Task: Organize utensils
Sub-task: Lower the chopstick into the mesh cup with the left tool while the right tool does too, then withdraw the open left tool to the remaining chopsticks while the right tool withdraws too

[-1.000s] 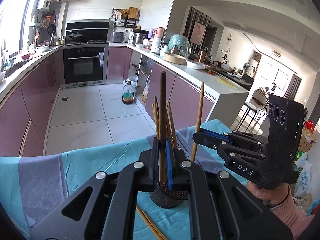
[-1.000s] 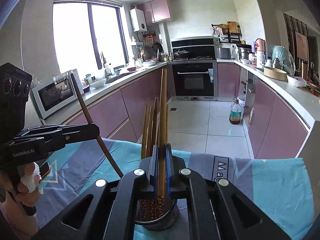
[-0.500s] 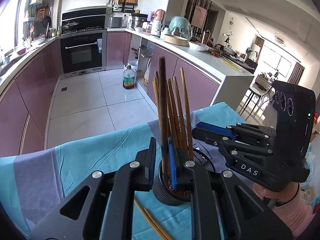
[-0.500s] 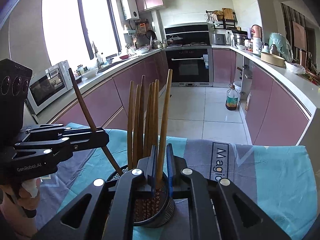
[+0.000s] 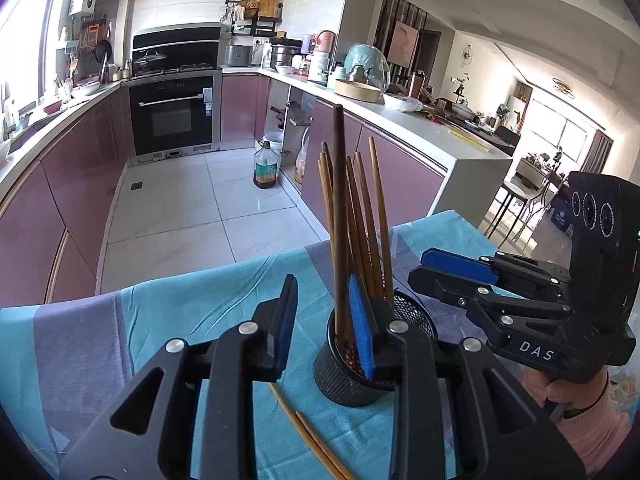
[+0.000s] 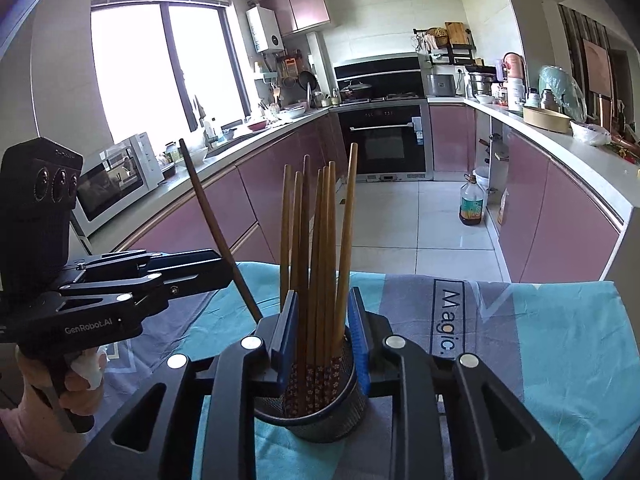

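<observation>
A black mesh holder (image 5: 344,372) (image 6: 320,416) stands on the teal cloth with several wooden chopsticks (image 6: 320,248) upright in it. My left gripper (image 5: 324,324) hangs just above the holder's rim, its jaws opening. A dark chopstick (image 5: 339,216) stands in the gap beside the right pad, with its foot in the holder. My right gripper (image 6: 322,328) is over the holder from the other side, jaws opening too, the light chopsticks loose between its pads. Each view shows the other gripper: the right gripper (image 5: 428,274), the left gripper (image 6: 224,268). Two chopsticks (image 5: 312,444) lie on the cloth.
The teal and grey cloth (image 5: 180,312) covers the table, whose far edge drops to the kitchen floor. A hand in a pink sleeve (image 5: 580,412) holds the right gripper. Purple cabinets, an oven (image 6: 384,140) and a microwave (image 6: 116,176) stand well behind.
Both grippers were shut on a chopstick each; now both sets of jaws stand apart and the chopsticks rest in the holder. The left gripper has come down closer to the holder.
</observation>
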Demonstrator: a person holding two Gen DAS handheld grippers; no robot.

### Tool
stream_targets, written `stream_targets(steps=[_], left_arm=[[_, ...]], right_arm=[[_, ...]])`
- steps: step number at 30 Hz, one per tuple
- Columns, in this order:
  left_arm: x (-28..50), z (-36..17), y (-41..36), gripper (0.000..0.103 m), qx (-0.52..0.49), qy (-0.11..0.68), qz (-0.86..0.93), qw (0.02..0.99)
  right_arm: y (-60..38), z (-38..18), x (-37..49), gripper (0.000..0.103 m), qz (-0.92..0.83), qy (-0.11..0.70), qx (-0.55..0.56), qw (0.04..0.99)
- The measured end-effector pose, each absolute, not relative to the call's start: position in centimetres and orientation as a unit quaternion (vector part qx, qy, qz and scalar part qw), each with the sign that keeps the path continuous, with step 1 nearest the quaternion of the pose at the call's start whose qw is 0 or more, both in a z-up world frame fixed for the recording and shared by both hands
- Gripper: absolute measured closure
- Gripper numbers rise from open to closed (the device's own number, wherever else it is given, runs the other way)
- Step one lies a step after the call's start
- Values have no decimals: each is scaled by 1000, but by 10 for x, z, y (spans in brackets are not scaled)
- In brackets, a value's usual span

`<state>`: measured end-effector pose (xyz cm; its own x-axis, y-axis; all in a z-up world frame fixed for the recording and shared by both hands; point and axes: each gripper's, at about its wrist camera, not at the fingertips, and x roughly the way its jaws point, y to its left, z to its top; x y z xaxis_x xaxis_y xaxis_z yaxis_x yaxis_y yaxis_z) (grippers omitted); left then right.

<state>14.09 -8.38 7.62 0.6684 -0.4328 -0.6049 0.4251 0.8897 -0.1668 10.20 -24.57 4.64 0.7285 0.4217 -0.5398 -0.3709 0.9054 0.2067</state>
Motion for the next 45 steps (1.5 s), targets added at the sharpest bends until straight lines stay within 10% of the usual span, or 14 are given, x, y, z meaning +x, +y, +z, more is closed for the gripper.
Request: stream_targets(steps=[45], left_arm=[[63,-53,-40,66,2,423,-190,886]], right_arm=[[-163,-55,11,78,279,431,-58,856]])
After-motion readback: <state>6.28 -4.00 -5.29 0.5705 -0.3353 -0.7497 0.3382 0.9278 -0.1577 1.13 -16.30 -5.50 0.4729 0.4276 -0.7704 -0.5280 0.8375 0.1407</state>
